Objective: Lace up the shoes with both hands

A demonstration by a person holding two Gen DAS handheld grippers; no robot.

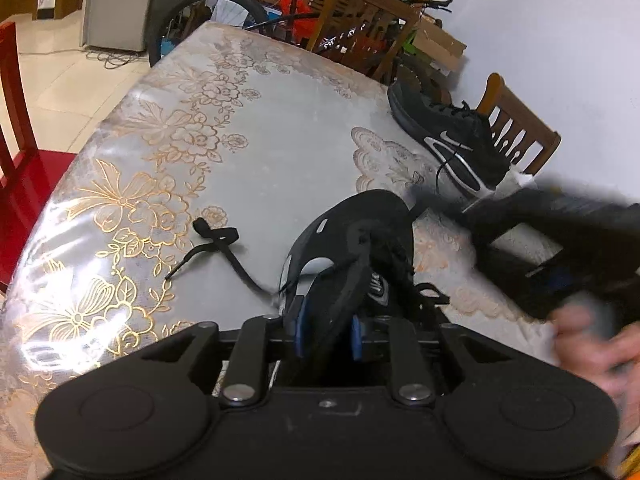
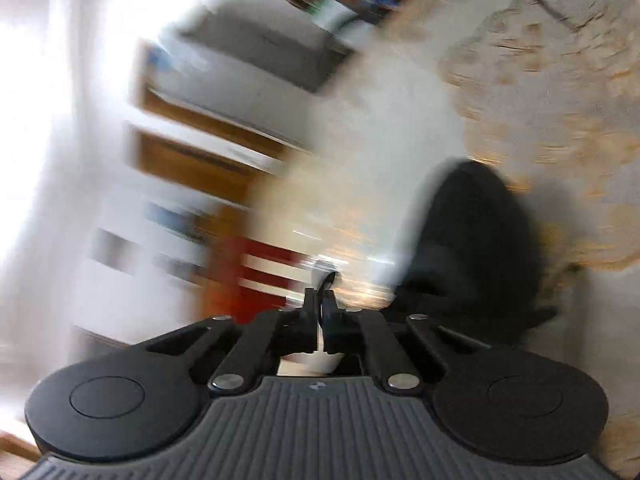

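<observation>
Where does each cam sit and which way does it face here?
Left wrist: on the left hand-held gripper, angled down over the floral table; its fingers clamp the near black shoe; a blurred hand at right.
Right wrist: on the right hand-held gripper, rolled and motion-blurred, facing across the table edge into the room; jaws shut on a lace end.
Shared: the near shoe, the far shoe, the table.

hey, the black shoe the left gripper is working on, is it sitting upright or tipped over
Tipped. The near shoe shows its sole toward the left wrist camera, with the left gripper clamped on its edge; the far shoe sits flat on the table.
</observation>
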